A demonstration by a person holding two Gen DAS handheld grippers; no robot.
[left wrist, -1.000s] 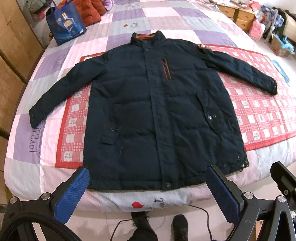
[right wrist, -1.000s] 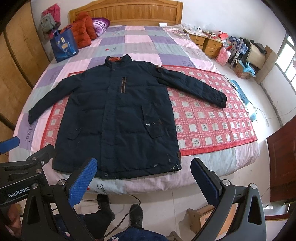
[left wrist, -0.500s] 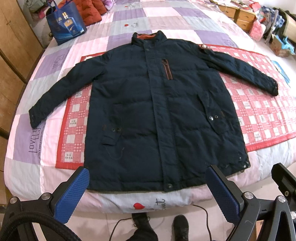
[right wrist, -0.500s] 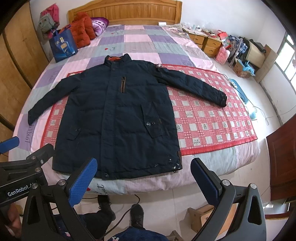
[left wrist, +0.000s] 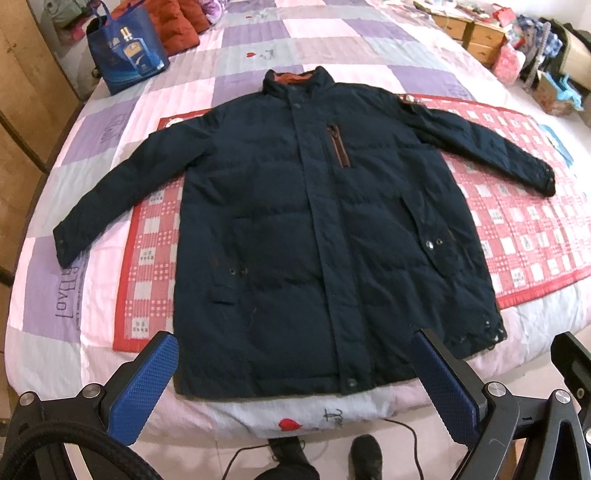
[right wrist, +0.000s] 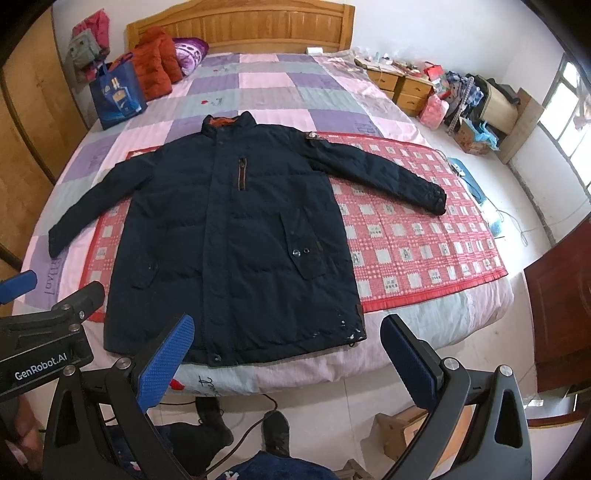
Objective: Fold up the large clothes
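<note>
Navy jacket lies flat, front up, zipped, on the bed, collar toward the headboard, hem at the near edge. Both sleeves spread out to the sides. Most of it sits on a red checked mat, which lies over the patchwork quilt in pink, purple and grey.

My left gripper hovers above the hem, blue fingers spread wide, holding nothing. My right gripper is also off the jacket, near the hem's right corner, fingers spread wide, nothing between them.

Writing: "GenRobot.AI" in white on the left gripper's body, seen from the right wrist. Quilt has lettering at the left edge, looks like "LOVE" sideways, partly blurred. Red heart and some stitched script on the quilt's front edge, not readable. Small patch on the jacket's shoulder, text too small.

Blue tote bag with a bottle print stands near the pillows, beside an orange-red puffy jacket. Wooden nightstands to the right, cluttered.
</note>
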